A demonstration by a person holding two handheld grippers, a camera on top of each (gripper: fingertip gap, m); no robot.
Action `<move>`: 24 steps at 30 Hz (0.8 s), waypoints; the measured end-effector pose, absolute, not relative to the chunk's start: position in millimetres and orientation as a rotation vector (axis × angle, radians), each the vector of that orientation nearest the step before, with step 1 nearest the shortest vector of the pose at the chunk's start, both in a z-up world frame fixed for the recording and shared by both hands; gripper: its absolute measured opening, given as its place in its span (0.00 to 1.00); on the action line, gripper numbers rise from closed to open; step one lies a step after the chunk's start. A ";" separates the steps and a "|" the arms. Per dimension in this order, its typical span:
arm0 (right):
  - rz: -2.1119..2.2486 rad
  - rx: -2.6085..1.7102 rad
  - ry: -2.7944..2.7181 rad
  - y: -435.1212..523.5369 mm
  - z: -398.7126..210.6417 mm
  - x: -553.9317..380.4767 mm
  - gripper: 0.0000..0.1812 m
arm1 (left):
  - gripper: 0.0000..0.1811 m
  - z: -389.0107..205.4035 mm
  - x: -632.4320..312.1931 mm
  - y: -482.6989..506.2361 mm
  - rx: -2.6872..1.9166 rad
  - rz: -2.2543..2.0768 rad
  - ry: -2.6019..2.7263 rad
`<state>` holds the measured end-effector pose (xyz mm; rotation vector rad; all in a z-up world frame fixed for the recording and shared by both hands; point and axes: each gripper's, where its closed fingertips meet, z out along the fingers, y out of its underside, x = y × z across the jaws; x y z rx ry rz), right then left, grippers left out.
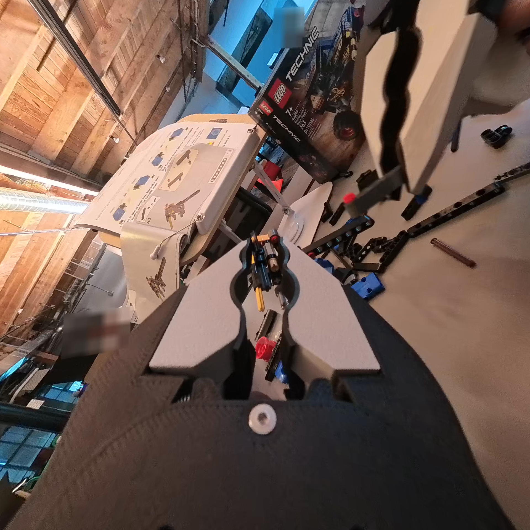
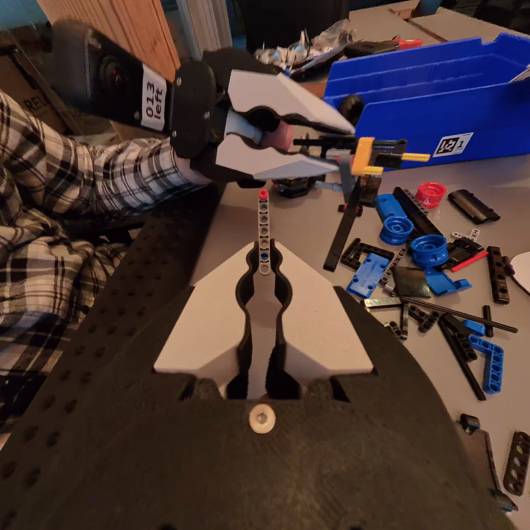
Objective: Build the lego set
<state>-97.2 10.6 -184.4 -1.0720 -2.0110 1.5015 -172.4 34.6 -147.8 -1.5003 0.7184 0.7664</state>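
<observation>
Two blue wheels [image 2: 397, 230], one red wheel [image 2: 430, 195].

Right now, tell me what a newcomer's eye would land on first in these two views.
First, the two loaded grippers: the left gripper at upper middle of the right wrist view pinches a small black-and-yellow assembly, and the right gripper below it grips a grey holed beam tipped with a red pin. Next, the big blue bin at upper right, with loose blue wheels and black beams scattered on the grey table before it.

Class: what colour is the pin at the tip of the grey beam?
Red pin; right wrist view shows it best.
</observation>
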 end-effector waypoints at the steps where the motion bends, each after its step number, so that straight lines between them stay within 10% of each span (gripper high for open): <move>1: 1.473 -1.060 -2.044 8.2 -188.7 -95.6 0.02 | 0.08 -148.2 -173.3 34.7 -1.504 0.766 0.715; 24: 1.045 -1.034 -2.517 -22.7 -277.1 -73.6 0.14 | 0.08 -153.8 -185.1 38.4 -1.560 0.747 0.656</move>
